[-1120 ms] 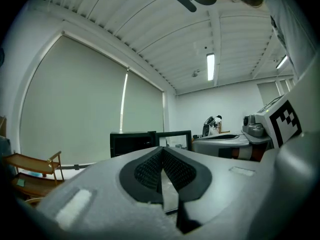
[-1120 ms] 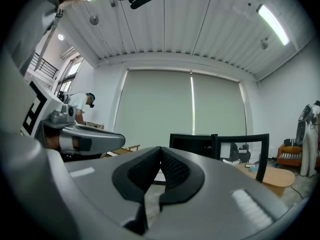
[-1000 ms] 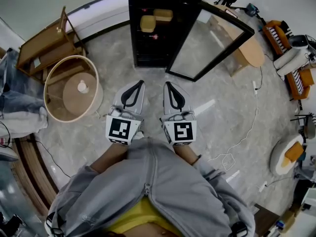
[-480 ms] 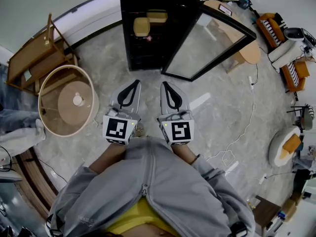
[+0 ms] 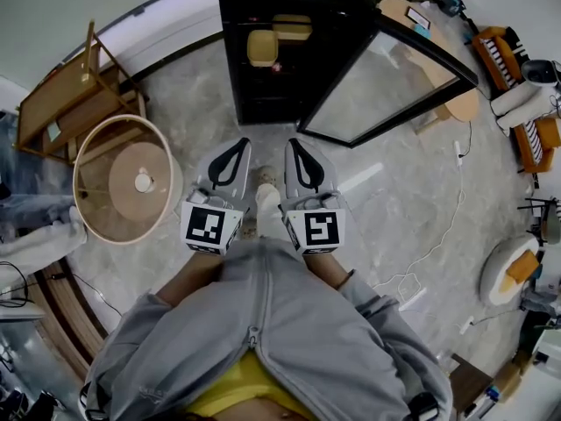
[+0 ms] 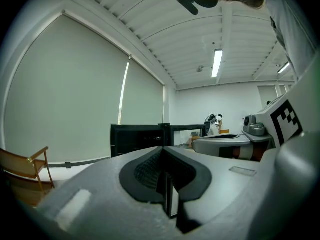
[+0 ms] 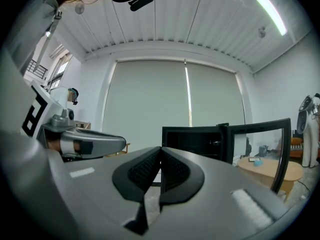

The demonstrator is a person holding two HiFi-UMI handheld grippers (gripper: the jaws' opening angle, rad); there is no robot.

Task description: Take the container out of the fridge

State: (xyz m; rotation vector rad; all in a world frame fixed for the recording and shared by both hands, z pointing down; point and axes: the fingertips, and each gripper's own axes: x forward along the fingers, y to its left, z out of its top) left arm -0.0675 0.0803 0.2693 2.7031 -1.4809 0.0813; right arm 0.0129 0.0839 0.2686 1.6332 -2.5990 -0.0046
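Note:
A black fridge [image 5: 289, 68] stands on the floor ahead with its glass door [image 5: 394, 82] swung open to the right. Inside, a pale yellow container [image 5: 261, 47] sits on a shelf, and a second one [image 5: 292, 27] lies behind it. My left gripper [image 5: 238, 145] and right gripper [image 5: 292, 145] are held side by side, short of the fridge and pointing at it. Both are shut and hold nothing. The left gripper view shows shut jaws [image 6: 163, 149] with the fridge [image 6: 142, 139] beyond. The right gripper view shows shut jaws [image 7: 160, 149], the fridge [image 7: 197, 140] and its door [image 7: 262, 141].
A round wooden side table [image 5: 127, 178] with a small white object on it stands to the left, with a wooden chair [image 5: 66, 99] behind it. A light wooden table [image 5: 460, 103] sits behind the open door. Cables [image 5: 438, 226] trail over the floor at right. The person's shoe [image 5: 266, 202] shows between the grippers.
The person has stepped: a shoe now shows between the grippers. Both grippers stay shut, side by side, and still point at the fridge.

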